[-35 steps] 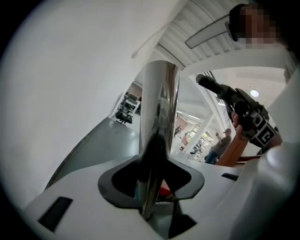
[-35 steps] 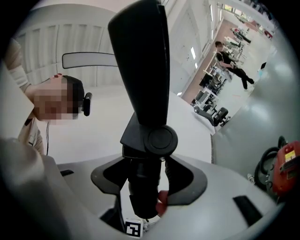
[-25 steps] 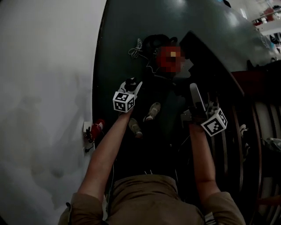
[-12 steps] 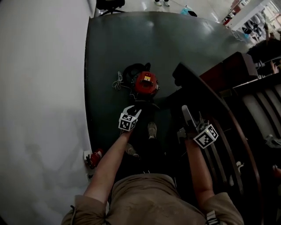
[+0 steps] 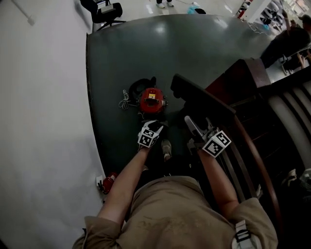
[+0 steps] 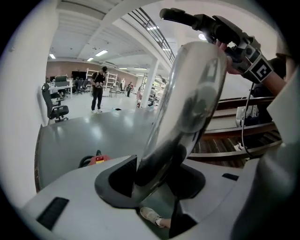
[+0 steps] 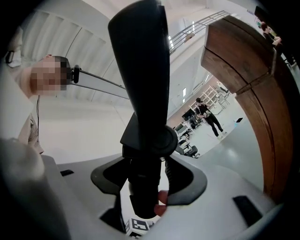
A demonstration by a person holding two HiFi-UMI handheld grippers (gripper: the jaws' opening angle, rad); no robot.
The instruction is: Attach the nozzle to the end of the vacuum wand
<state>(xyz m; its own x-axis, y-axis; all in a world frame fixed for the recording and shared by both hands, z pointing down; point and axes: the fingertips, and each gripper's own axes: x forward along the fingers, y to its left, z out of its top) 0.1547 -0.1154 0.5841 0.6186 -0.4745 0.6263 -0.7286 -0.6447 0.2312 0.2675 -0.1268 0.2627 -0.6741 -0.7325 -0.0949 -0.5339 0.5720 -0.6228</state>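
My left gripper (image 6: 154, 180) is shut on a shiny metal vacuum wand (image 6: 187, 103), which rises from the jaws up and to the right. My right gripper (image 7: 145, 187) is shut on a black nozzle (image 7: 140, 70), gripped at its round collar, with its flat body rising above the jaws. In the left gripper view the right gripper (image 6: 255, 65) and its black nozzle (image 6: 206, 23) sit at the wand's upper end; whether they touch I cannot tell. From the head view the left gripper (image 5: 151, 129) and right gripper (image 5: 195, 130) are side by side in front of my body.
A red canister vacuum (image 5: 151, 99) with a black hose and cord lies on the dark floor (image 5: 126, 58) just beyond the left gripper. A curved wooden stair railing (image 5: 228, 97) stands at the right. A white wall (image 5: 43, 121) runs along the left, an office chair (image 5: 104, 9) stands far back.
Both grippers have moved with their parts still in them and now show closer together, nearer my body. The view has swung, so the red vacuum sits further left.
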